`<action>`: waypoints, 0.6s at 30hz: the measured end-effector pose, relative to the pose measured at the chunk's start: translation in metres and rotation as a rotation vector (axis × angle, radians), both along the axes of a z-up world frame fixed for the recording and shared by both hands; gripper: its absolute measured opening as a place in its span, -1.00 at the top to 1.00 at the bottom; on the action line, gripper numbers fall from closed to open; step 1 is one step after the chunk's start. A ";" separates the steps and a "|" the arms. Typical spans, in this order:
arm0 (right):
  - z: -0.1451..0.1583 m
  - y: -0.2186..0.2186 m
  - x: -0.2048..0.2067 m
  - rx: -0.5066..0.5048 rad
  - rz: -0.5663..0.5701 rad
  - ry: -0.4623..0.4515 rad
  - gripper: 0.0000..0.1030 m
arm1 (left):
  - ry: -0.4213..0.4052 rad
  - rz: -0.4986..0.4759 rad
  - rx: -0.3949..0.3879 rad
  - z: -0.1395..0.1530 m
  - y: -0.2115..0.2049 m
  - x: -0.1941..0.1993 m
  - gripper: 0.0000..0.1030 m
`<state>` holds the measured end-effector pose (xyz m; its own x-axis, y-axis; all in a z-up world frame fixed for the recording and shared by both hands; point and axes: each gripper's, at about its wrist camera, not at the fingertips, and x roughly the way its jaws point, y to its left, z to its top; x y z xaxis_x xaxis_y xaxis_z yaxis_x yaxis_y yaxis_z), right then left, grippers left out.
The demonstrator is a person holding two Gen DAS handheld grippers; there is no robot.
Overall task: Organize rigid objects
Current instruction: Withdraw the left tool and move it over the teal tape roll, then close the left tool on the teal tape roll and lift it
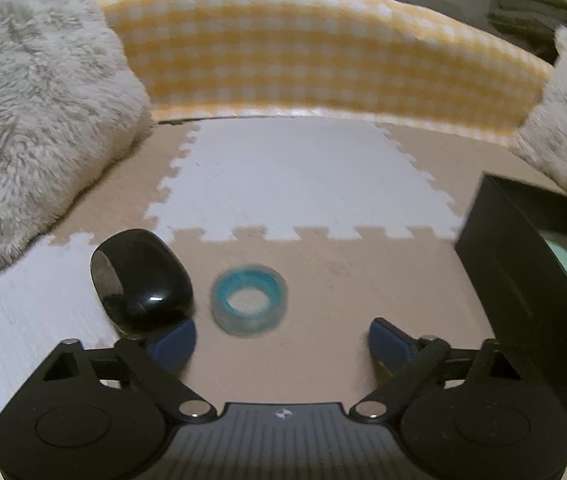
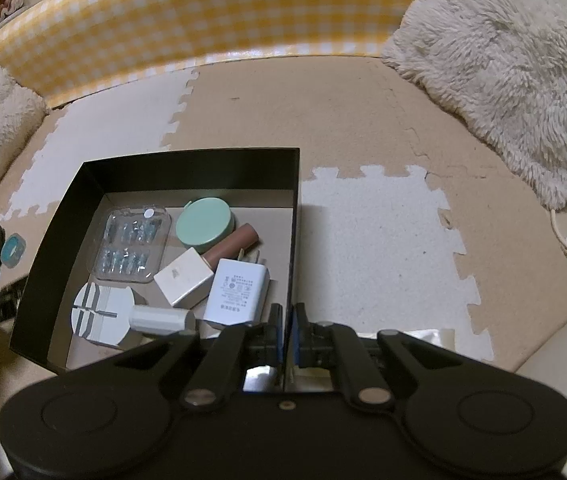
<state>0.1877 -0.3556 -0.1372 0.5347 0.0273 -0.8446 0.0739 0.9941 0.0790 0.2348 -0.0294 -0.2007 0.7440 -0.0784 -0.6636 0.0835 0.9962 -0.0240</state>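
The tape roll [image 1: 249, 299], a small blue ring lying flat on the floor mat [image 1: 323, 280], is the thing to pick up next, I think. It sits just ahead of the left gripper [image 1: 282, 340] and a bit toward its left finger, so the gap is not quite lined up on the roll. The fingers [image 1: 173, 344] are wide open with nothing in them. The roll is round, so it has no long side to worry about. Touching close on the roll's left is a black mouse [image 1: 141, 282], and one finger is right next to it, so it could get bumped. To the roll's right stands the black box [image 2: 187, 168], already holding a green round case [image 2: 203, 224], a white charger [image 2: 237, 292] and other small things. The right gripper [image 2: 287, 320] has its fingers closed on the box's wall. The left hand is much nearer the roll. The roll looks blurry, and the box is cut off in the left view
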 end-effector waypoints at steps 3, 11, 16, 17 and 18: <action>0.000 0.000 0.000 0.004 -0.004 -0.002 0.90 | -0.020 0.029 -0.033 0.001 0.008 0.008 -0.58; -0.002 0.003 0.003 -0.010 -0.009 0.005 0.91 | -0.049 0.013 0.022 0.001 0.006 0.018 -0.11; -0.002 0.002 0.003 -0.003 -0.016 0.004 0.91 | -0.021 0.005 0.013 0.006 0.008 0.018 0.14; -0.002 0.002 0.003 -0.005 -0.015 0.004 0.91 | -0.017 0.004 0.007 0.008 0.008 0.017 0.14; -0.002 0.002 0.003 -0.007 -0.014 0.004 0.91 | -0.015 0.001 -0.002 0.010 0.008 0.015 0.14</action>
